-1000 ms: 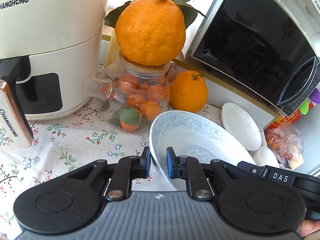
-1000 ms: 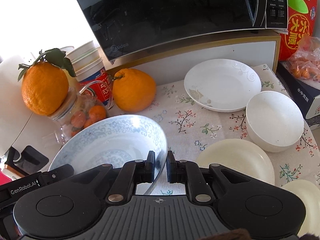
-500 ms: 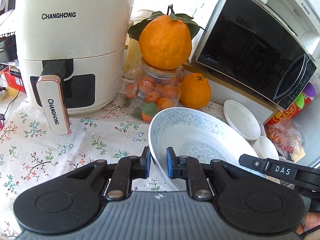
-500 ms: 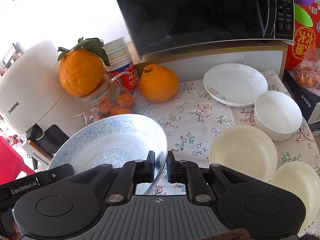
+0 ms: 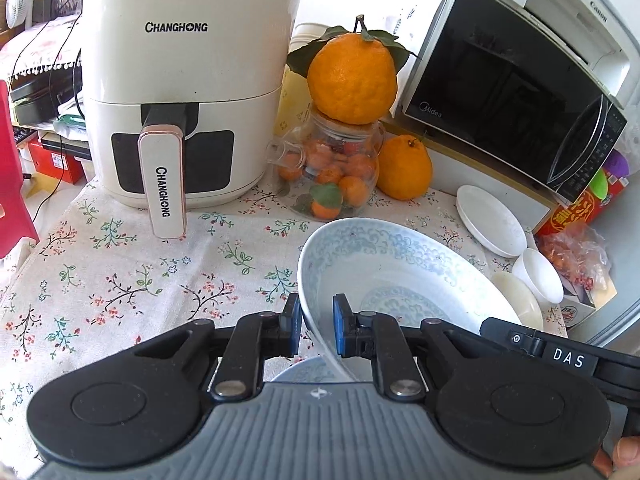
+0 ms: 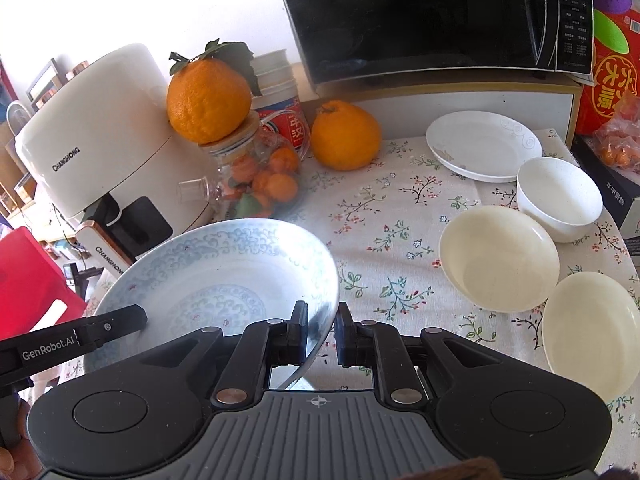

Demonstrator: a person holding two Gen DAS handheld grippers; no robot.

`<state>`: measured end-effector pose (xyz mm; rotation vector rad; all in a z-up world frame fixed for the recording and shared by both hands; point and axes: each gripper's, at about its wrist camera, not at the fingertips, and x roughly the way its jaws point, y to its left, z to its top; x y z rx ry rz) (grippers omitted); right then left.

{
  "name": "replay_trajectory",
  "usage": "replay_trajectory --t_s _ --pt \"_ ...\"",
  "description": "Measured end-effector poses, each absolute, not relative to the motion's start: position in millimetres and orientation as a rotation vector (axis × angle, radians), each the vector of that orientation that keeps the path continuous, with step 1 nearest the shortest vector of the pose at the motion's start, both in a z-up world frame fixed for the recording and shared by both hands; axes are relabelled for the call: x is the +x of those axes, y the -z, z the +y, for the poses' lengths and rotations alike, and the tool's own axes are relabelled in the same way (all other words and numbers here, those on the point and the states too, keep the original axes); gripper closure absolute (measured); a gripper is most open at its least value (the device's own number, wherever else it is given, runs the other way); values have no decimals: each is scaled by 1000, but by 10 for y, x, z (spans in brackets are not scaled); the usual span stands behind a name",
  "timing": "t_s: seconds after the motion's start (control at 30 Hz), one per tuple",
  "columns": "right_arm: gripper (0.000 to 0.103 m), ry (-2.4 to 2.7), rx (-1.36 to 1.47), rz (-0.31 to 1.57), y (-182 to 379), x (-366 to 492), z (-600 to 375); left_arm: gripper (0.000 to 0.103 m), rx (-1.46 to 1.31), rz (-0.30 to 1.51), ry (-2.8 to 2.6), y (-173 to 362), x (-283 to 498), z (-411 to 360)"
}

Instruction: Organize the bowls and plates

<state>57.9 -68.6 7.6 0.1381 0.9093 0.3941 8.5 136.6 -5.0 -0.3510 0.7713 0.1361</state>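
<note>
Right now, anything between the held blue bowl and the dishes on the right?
Nothing visible. The blue-patterned bowl is pinched by both grippers, and only bare tablecloth lies between it and the nearest cream bowl.

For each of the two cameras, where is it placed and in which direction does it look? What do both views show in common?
Left wrist view: sits on the left gripper, looks across the table toward the air fryer and microwave; its jaws straddle the rim of the blue-patterned bowl; a fingertip shows bottom right.
Right wrist view: sits on the right gripper, looks toward the microwave and white plate; its jaws straddle the opposite rim.
Shared: bowl, fryer, microwave, plate, each other's gripper.
</note>
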Motion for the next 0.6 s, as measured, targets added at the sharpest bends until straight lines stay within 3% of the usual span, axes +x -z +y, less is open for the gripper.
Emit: replay_trajectory --t_s 0.6 --pt "88 -412 53 933 -25 58 -655 89 -386 801 -159 308 -463 1310"
